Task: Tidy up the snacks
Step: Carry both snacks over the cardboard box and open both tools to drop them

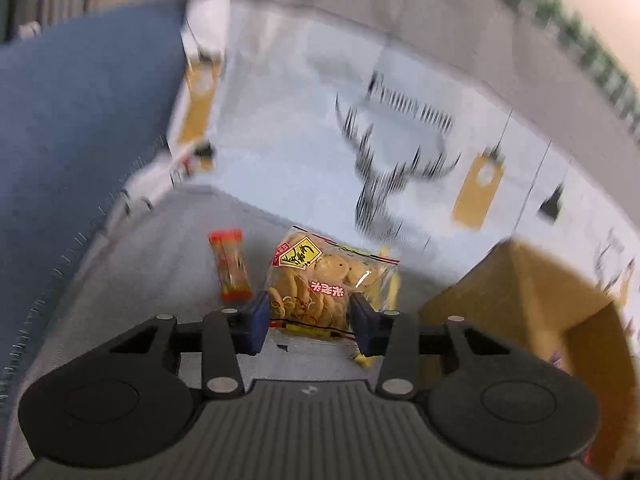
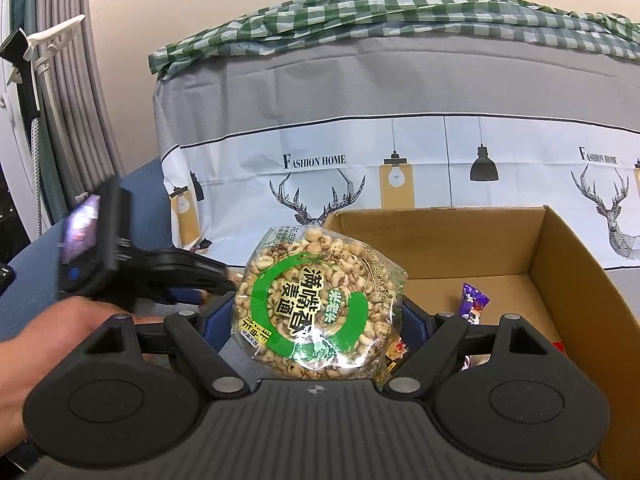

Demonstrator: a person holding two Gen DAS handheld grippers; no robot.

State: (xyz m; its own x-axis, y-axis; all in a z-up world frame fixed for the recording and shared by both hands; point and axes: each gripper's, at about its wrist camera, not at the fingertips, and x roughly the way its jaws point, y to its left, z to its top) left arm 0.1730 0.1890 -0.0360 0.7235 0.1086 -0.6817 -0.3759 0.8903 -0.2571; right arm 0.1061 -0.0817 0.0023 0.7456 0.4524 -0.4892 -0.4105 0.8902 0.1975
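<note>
Clear crinkly film wraps both held snacks. Nearest in the left wrist view, the left hand-held gripper [image 1: 309, 322] has its blue pads [image 1: 256, 322] against the sides of a bag of round yellow crackers [image 1: 320, 284], jaws narrowed and pressing on its lower end; the bag appears raised off the grey tabletop [image 1: 172, 248], with an orange-wrapped bar [image 1: 231, 265] lying just beside it. Farther right stands the cardboard box [image 1: 532, 304]. In the right wrist view, the right hand-held gripper [image 2: 316, 322] holds a green-labelled bag of puffed grains [image 2: 316, 308] across wide jaws, near the box's rim [image 2: 436, 213]; a purple packet [image 2: 474, 300] lies inside. Risk: the slick film could slide from a low edge grip and drop short of the box.
</note>
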